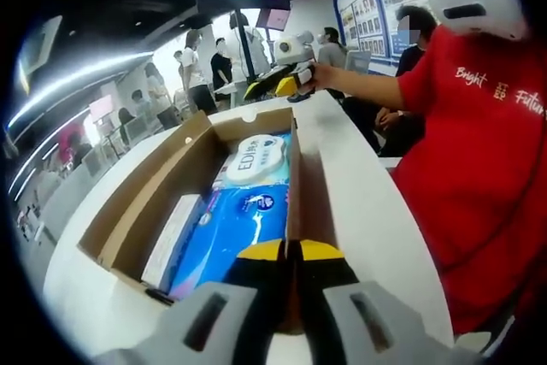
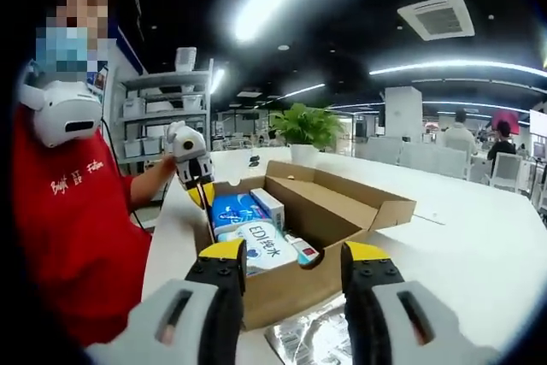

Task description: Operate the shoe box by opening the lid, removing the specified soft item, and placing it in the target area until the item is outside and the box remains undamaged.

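An open cardboard shoe box (image 1: 149, 198) lies on a white table, its lid folded out to the side. Inside lies a soft blue wet-wipes pack (image 1: 235, 224) with a white flip cap, next to a slim white carton (image 1: 177, 235). My left gripper (image 1: 291, 251) is shut on the box's near side wall, yellow tips pinching the cardboard edge. In the right gripper view the box (image 2: 273, 292) is just ahead, with the wipes pack (image 2: 256, 241) inside and the left gripper (image 2: 202, 194) on its left rim. My right gripper (image 2: 295, 256) is open, short of the box's end wall, and shows beyond the box's far end (image 1: 291, 83).
A person in a red shirt (image 1: 479, 168) stands close along the table edge. A silvery wrapper (image 2: 312, 335) lies on the table under my right gripper. A potted plant (image 2: 306, 130) stands at the table's far end. People and chairs are in the background.
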Available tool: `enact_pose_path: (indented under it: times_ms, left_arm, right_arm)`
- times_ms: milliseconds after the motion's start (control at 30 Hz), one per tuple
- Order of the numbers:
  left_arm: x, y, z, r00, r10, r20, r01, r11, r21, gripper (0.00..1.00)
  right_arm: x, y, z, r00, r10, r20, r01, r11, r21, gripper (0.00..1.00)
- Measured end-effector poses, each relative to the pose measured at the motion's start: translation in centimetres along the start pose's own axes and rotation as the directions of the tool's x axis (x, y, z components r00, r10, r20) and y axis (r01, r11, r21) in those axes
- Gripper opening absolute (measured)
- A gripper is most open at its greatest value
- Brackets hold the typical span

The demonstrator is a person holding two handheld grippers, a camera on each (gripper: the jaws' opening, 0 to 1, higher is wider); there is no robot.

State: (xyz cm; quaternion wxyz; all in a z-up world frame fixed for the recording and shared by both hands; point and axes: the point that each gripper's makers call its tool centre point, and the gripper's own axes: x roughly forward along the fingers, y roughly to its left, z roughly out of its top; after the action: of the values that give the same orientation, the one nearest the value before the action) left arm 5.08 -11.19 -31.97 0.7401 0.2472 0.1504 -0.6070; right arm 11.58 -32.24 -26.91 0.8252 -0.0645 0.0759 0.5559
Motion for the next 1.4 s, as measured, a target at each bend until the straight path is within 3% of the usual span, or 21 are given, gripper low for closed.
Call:
enact_pose_path:
  times_ms: [633,1233,1400]
  left_arm:
    - [0.0,0.0,-0.2,1.0,0.003,-0.02,-0.003,1.0,0.019,0.05]
    - [0.6,-0.1,-0.5,0.996,0.019,-0.082,-0.015,0.999,0.041,0.1]
    - [0.7,0.1,-0.6,0.996,0.022,-0.09,-0.021,1.0,0.014,0.12]
  right_arm:
    - [0.8,0.7,0.9,0.999,0.037,-0.028,-0.039,0.997,-0.06,0.45]
    - [2.3,1.4,1.7,0.994,0.098,-0.049,-0.102,0.989,-0.103,0.45]
    - [2.6,1.4,2.2,0.991,0.113,-0.07,-0.121,0.983,-0.135,0.46]
